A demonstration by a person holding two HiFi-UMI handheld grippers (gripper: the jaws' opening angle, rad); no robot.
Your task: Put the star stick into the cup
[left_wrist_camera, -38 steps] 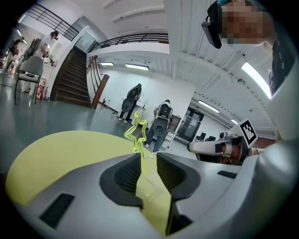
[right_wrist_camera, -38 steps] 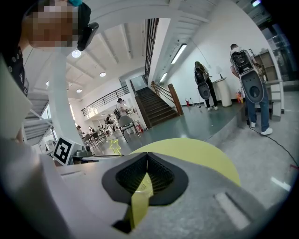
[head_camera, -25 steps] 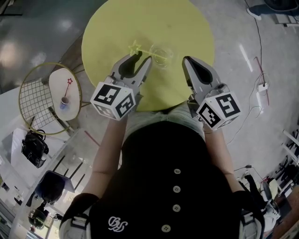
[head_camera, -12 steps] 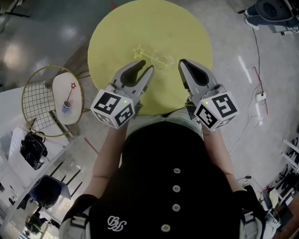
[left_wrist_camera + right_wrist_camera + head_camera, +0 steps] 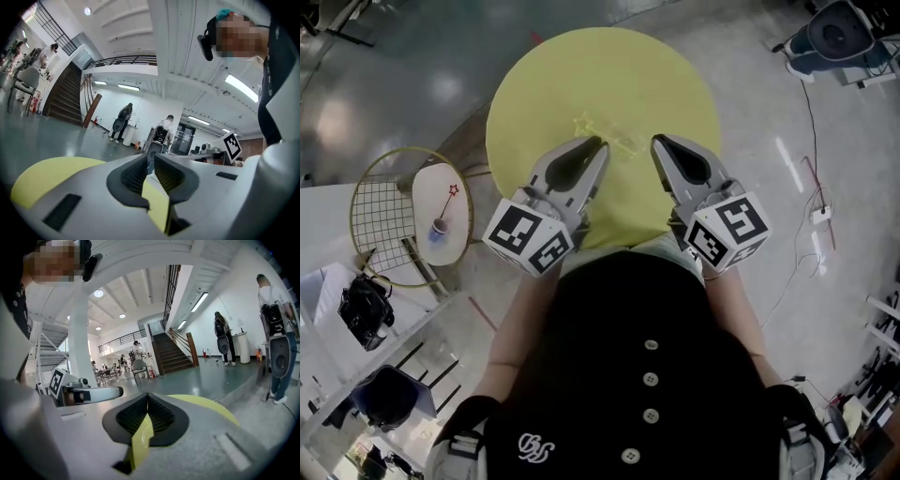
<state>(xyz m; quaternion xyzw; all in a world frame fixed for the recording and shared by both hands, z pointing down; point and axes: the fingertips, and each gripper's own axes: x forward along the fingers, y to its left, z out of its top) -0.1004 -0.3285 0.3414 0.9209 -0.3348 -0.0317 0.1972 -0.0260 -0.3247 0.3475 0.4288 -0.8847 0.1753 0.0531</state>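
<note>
In the head view a pale yellow star stick lies flat on the round yellow table. Its far end reaches a clear cup that is hard to make out against the tabletop. My left gripper hovers over the table's near part, just short of the stick. Its jaws are closing, a narrow gap still shows, and nothing is between them. My right gripper hangs beside it to the right of the cup, shut and empty.
A small white side table in a gold wire frame stands left of the yellow table, carrying a cup with a red star stick. A black bag lies lower left. Cables run over the floor at right. People stand far off.
The left jaws have drawn from wide apart to a narrow gap. Both grippers have shifted slightly lower in the head view, and the table looks smaller and farther off.
</note>
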